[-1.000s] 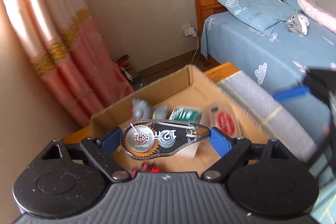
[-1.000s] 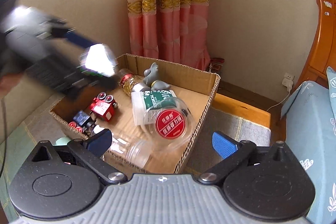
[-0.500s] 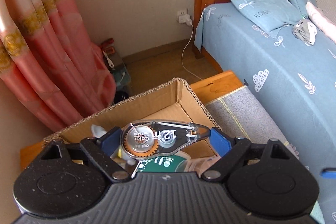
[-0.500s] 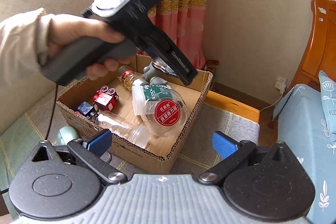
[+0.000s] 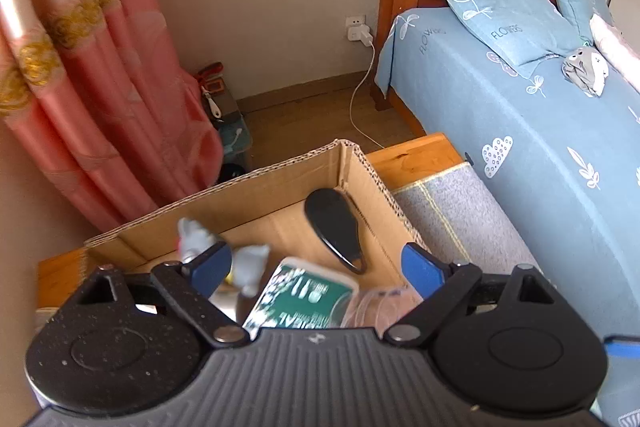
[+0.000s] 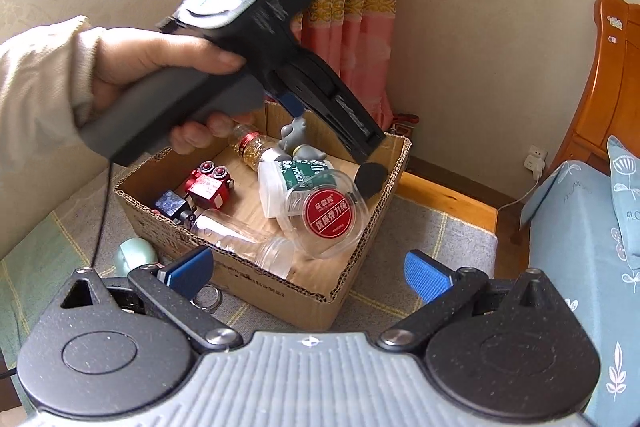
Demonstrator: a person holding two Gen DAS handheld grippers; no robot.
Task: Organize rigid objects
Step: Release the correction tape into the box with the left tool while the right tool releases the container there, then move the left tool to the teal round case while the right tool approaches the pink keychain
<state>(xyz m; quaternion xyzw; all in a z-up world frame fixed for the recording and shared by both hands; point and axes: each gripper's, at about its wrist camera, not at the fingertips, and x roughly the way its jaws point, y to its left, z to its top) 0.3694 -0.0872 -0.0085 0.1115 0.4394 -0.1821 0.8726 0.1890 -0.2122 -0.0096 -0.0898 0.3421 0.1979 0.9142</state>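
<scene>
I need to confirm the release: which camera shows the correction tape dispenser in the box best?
The left wrist view: the correction tape dispenser shows whole and dark against the far corner of the cardboard box, beyond the open left tool. The right wrist view shows only its rounded end below the left tool's body.

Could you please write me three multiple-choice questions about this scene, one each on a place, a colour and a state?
1. Where is the dark teardrop-shaped dispenser? A on the bed; B inside the cardboard box; C on a shelf.
2. What colour is the clear jar's lid? A red; B yellow; C green.
3. How is the left tool? A shut on a bottle; B shut on a toy; C open, empty.
B, it lies on the box floor; A, the round lid is red; C, its jaws stand apart, nothing between.
</scene>
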